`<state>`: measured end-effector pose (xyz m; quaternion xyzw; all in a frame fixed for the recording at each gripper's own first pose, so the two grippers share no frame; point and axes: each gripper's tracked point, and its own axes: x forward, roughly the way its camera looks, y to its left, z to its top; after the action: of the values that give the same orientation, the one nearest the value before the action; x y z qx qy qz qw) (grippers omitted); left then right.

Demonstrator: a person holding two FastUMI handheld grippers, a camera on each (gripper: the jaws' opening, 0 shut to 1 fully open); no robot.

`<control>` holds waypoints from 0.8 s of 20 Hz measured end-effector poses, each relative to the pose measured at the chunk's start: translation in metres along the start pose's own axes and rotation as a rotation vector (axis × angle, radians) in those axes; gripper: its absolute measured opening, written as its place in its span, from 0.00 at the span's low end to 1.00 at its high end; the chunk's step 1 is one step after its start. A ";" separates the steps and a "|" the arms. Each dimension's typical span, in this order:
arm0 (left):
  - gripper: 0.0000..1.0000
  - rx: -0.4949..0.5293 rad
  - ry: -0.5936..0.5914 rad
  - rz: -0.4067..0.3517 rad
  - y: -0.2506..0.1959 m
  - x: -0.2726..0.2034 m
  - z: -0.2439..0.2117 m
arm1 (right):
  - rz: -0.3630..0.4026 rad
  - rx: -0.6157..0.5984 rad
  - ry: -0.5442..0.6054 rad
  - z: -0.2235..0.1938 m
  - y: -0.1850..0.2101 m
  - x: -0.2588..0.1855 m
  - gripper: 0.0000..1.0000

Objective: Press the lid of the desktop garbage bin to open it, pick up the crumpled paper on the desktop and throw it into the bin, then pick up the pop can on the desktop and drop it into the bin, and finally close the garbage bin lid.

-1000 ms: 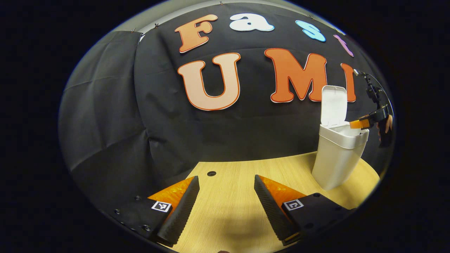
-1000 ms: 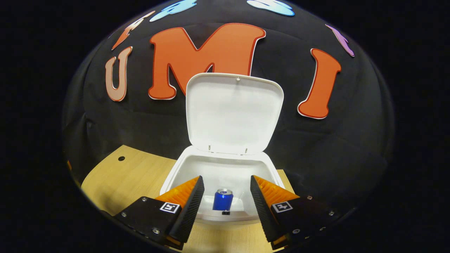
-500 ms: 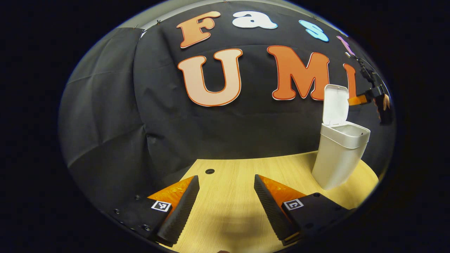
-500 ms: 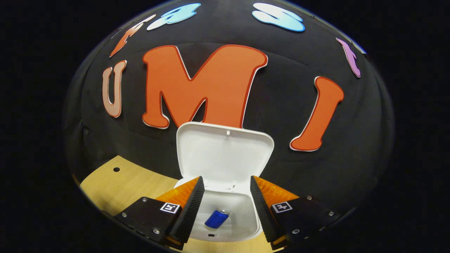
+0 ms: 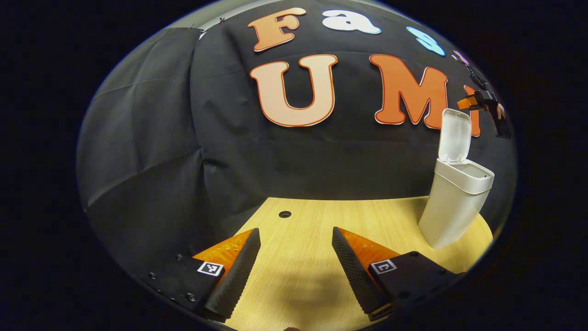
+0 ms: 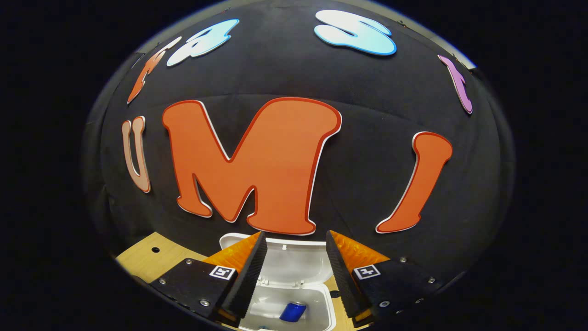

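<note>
Both grippers stood wide and empty: left gripper (image 5: 296, 266) over bare table (image 5: 390, 220), right gripper (image 6: 294, 271) above the lid (image 6: 294, 257)-raised bin (image 6: 321, 308), pop can (image 6: 293, 311) lying inside

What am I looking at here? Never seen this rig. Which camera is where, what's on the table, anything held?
A person holds a two-finger gripper in each hand; each carries a fisheye camera looking along its own fingers. In the left gripper view, the left gripper hangs open over the wooden table, holding nothing; the white bin stands at the right with its lid up. In the right gripper view, the right gripper is open and empty above the bin, with the blue can lying inside. The left view also shows that gripper far off, above the lid.
</note>
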<state>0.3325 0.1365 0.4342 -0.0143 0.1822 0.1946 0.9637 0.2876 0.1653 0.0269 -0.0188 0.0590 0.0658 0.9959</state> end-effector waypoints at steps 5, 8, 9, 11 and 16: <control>1.00 -0.003 0.003 0.028 0.006 0.000 -0.003 | 0.008 0.079 0.038 -0.008 0.003 0.021 0.78; 1.00 -0.005 0.008 0.028 0.006 -0.001 -0.004 | 0.023 0.085 0.056 -0.017 0.004 0.013 0.77; 1.00 -0.008 0.011 0.019 0.004 0.000 -0.005 | 0.030 0.084 0.047 -0.019 0.003 0.005 0.77; 1.00 -0.012 0.014 0.008 0.000 0.001 -0.005 | 0.052 0.089 0.054 -0.028 0.003 -0.011 0.76; 1.00 -0.013 0.010 -0.048 -0.017 0.003 -0.003 | 0.075 0.095 0.084 -0.058 0.001 -0.053 0.76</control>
<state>0.3404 0.1214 0.4301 -0.0259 0.1852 0.1725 0.9671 0.2288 0.1572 -0.0249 0.0279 0.1043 0.0992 0.9892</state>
